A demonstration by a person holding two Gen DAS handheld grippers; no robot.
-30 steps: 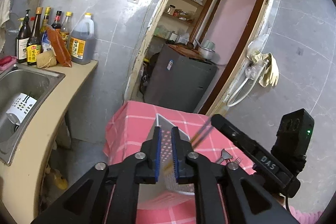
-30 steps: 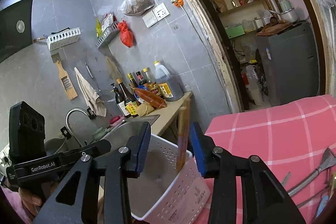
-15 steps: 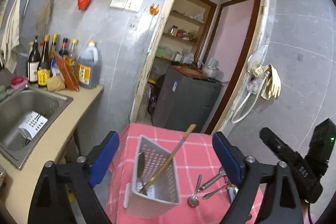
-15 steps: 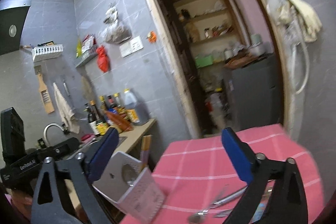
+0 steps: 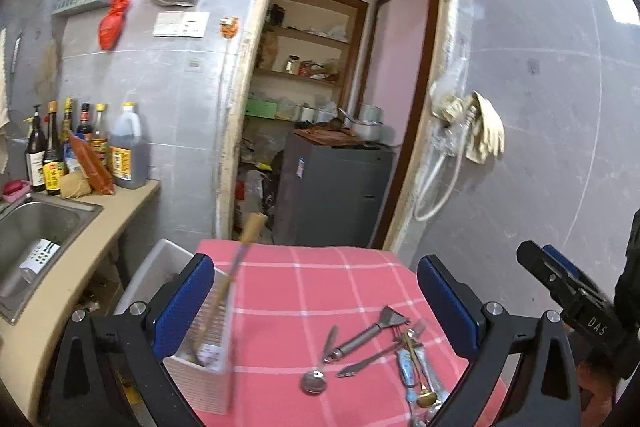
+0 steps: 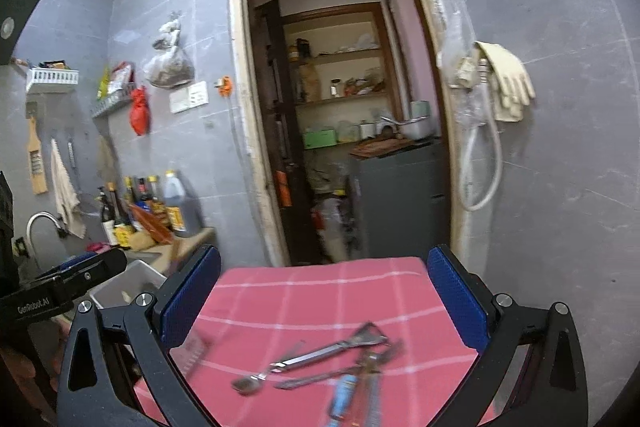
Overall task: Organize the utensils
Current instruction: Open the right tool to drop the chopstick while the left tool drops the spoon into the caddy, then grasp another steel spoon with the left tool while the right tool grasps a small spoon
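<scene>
A white slotted utensil basket (image 5: 200,371) stands at the left edge of the pink checked table (image 5: 320,283), with a wooden-handled utensil (image 5: 236,279) leaning in it. A pile of metal utensils (image 5: 384,351) lies on the cloth to the right: a spoon (image 5: 314,383), a small spatula (image 5: 372,331), a knife and blue-handled pieces. My left gripper (image 5: 316,307) is open and empty above the table. My right gripper (image 6: 324,303) is open and empty above the blurred utensil pile (image 6: 332,359); the basket (image 6: 128,287) shows at its left.
A counter (image 5: 52,291) with a steel sink (image 5: 36,239) and several sauce bottles (image 5: 80,151) runs along the left. Behind the table is a doorway with a grey cabinet (image 5: 332,191). Gloves and a hose (image 5: 476,139) hang on the right wall.
My left gripper let go of the basket wall and opened wide. My right gripper released the wooden-handled utensil into the basket, opened, and swung right over the utensil pile.
</scene>
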